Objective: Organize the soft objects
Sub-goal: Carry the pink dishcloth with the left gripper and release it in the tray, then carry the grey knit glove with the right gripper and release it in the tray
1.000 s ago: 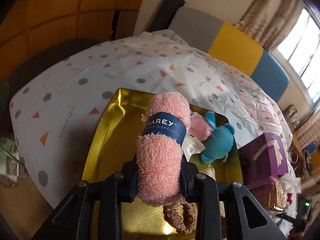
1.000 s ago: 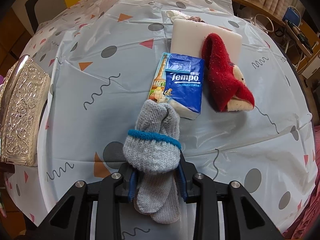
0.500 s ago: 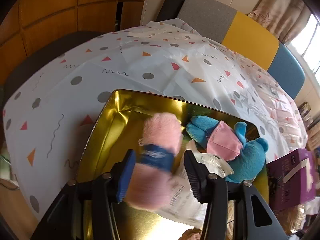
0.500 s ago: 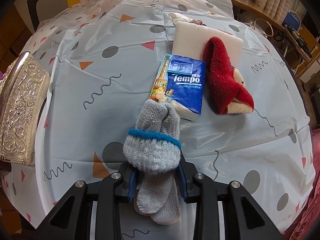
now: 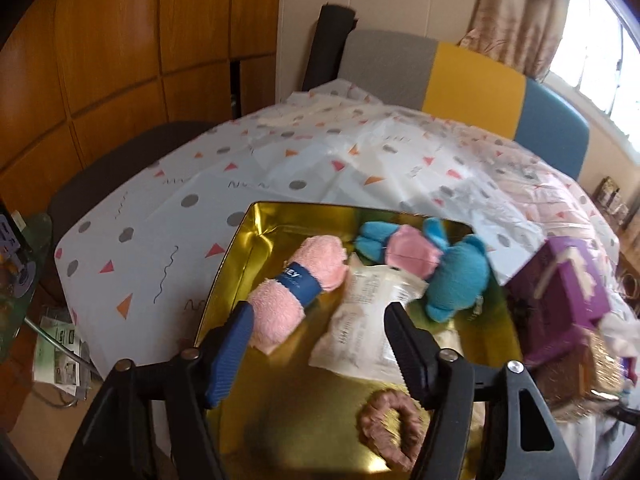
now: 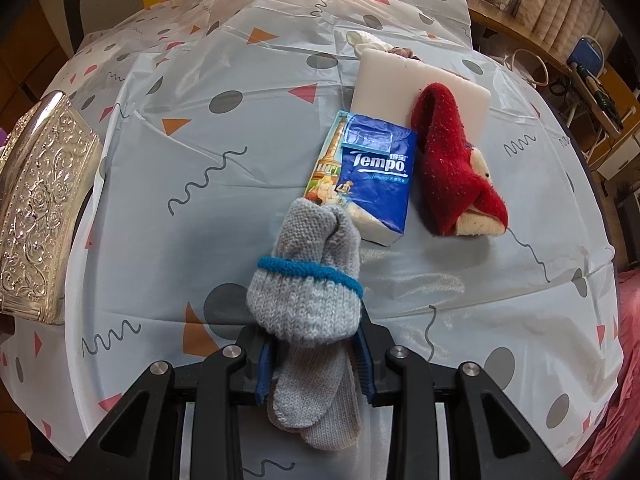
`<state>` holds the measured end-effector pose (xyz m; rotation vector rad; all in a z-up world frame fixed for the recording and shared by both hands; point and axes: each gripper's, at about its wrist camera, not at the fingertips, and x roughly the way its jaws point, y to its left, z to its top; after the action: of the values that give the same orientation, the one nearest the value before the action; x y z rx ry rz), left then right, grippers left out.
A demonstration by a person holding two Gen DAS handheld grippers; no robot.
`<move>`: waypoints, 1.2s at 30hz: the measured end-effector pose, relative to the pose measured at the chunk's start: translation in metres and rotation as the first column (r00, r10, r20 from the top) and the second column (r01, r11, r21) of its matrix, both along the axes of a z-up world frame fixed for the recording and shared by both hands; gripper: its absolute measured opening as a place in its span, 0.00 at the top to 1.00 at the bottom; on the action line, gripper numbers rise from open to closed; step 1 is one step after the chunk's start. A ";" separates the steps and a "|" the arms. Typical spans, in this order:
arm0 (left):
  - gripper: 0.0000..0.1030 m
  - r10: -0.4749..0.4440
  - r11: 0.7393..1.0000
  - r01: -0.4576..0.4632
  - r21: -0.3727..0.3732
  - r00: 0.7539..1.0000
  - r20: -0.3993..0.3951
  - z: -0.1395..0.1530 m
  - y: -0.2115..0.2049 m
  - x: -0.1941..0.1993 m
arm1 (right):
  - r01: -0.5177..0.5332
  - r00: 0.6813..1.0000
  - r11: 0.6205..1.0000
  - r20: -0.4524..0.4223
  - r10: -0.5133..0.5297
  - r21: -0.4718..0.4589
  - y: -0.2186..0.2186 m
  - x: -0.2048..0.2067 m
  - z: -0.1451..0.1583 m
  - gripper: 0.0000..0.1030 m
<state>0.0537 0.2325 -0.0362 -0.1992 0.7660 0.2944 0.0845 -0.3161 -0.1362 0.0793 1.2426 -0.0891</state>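
In the left wrist view a rolled pink dishcloth (image 5: 298, 284) with a blue band lies in the gold tin (image 5: 236, 264), beside a blue plush toy (image 5: 448, 264), a white packet (image 5: 366, 320) and a brown scrunchie (image 5: 390, 432). My left gripper (image 5: 320, 344) hovers over the tin, its jaws opening, with nothing pressed between them; the dishcloth's near end lies by the left finger. In the right wrist view my right gripper (image 6: 314, 360) is shut on a grey knitted sock bundle (image 6: 308, 292) with a blue band, above the tablecloth.
A Tempo tissue pack (image 6: 370, 176), a red sock (image 6: 452, 164) and a white block (image 6: 400, 84) lie ahead of the right gripper. An embossed silver lid (image 6: 36, 208) sits at the left. A purple box (image 5: 560, 292) stands right of the tin. Chairs stand behind the table.
My left gripper has let go of the pink dishcloth, which now lies in the tin, and has drawn back with its jaws wider. The right gripper still holds the grey socks in place.
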 end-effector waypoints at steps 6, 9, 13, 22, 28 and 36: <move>0.26 -0.034 0.999 0.031 0.044 0.998 0.054 0.018 -0.024 -0.024 | -0.013 1.000 1.000 0.006 0.013 -0.022 0.005 -0.002 0.002 0.68; 0.22 -0.062 0.997 0.057 0.060 0.995 0.074 0.023 -0.035 -0.030 | -0.017 1.000 0.999 0.006 0.017 -0.027 0.007 -0.003 0.001 0.68; 0.18 -0.098 0.993 0.093 0.071 0.992 0.074 0.025 -0.048 -0.034 | -0.014 1.000 1.000 0.004 0.014 -0.024 0.008 -0.003 0.002 0.68; 0.18 -0.144 0.988 0.140 0.065 0.988 0.054 0.020 -0.066 -0.038 | -0.032 0.999 0.999 0.007 0.032 -0.039 0.013 -0.003 0.001 0.69; 0.18 -0.143 0.987 0.140 0.076 0.989 0.035 0.012 -0.068 -0.040 | -0.048 0.999 0.997 0.012 0.049 -0.060 0.018 -0.005 0.000 0.69; 0.18 -0.127 0.990 0.126 0.061 0.992 0.024 0.005 -0.056 -0.040 | 0.031 0.999 1.000 0.019 -0.031 -0.001 0.007 -0.003 0.009 0.71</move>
<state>0.0135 0.1765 -0.0314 -0.0982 0.7385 0.1931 0.0811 -0.3095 -0.1274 0.0979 1.2227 -0.1157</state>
